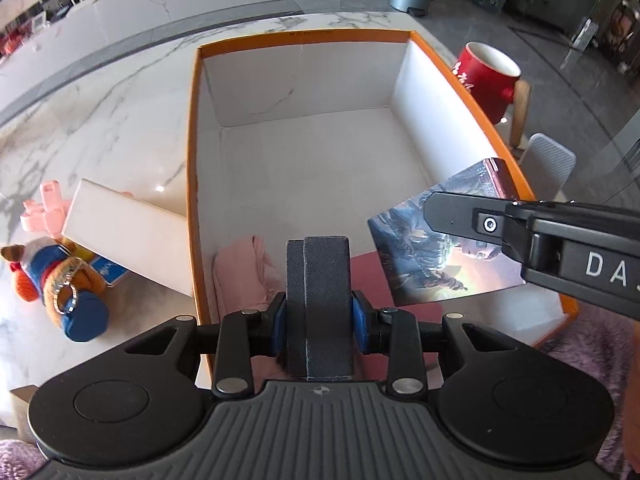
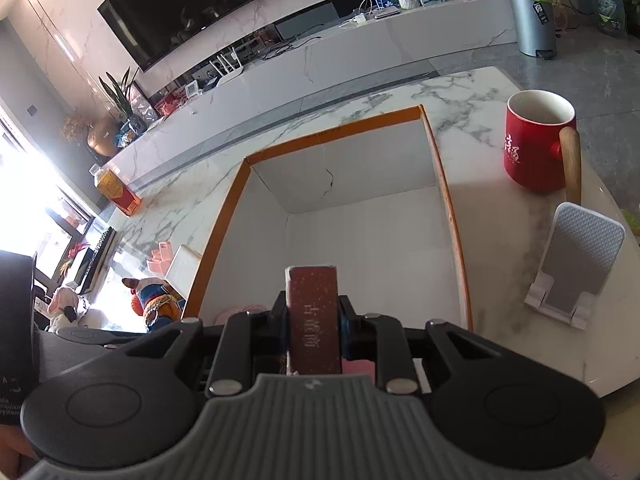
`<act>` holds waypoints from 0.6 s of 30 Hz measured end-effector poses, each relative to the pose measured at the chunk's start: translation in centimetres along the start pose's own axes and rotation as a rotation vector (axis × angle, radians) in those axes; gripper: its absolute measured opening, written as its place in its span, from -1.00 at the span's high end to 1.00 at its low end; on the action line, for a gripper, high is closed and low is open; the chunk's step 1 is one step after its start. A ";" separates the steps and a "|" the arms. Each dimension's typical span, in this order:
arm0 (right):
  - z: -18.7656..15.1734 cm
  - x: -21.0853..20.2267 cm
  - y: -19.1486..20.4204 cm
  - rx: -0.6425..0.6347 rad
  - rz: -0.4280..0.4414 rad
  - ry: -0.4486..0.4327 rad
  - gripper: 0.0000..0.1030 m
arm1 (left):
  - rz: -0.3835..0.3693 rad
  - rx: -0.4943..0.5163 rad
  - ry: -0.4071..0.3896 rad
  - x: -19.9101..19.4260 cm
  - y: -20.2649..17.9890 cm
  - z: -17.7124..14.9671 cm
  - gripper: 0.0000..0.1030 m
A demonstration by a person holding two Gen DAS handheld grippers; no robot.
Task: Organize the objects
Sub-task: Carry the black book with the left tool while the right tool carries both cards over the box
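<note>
Left wrist view: the left gripper is clamping a dark grey rectangular block between its blue pads, jaws partly closed on its sides, and is holding it over the near edge of the orange-edged box. Pink cloth is lying in the box's near left corner beside a dark red flat item. The right gripper is reaching in from the right, gripping a book with an illustrated cover above the box's near right corner. Outside the box's left wall, one white box, one pink plastic toy and one plush doll are waiting on the marble table. One red mug is standing beyond the right wall.

Right wrist view: the right gripper is squeezing the book's dark red spine, jaws narrowly set on it, above the box's near edge. One mug, one phone stand and one bottle at the far left edge are sitting on the table.

Risk, as a judgement: both grippers are crowding the same near end, so the book could be knocking the block or catching the box's right wall; dropped onto the cloth, the block could be tipping over.
</note>
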State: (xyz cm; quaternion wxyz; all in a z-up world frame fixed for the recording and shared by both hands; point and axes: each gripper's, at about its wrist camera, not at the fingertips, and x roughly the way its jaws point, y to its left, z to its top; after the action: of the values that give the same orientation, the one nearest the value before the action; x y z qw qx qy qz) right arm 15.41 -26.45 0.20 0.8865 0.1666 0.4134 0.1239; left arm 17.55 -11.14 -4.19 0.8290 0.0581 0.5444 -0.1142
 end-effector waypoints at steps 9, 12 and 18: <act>-0.1 1.2 0.4 -0.031 -0.018 0.065 0.53 | 0.049 -0.008 0.030 1.2 -0.6 0.4 0.20; 0.0 1.7 0.5 -0.047 -0.027 0.094 0.53 | 0.031 0.013 0.047 1.2 -0.6 0.6 0.10; 0.6 2.6 0.7 -0.083 -0.042 0.149 0.53 | -0.063 -0.034 0.050 0.5 0.9 0.6 0.06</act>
State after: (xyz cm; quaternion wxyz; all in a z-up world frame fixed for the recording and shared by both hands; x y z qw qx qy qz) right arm 17.45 -25.03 -0.96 0.8618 0.1115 0.4762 0.1346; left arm 18.51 -10.44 -4.43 0.8121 0.0299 0.5681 -0.1295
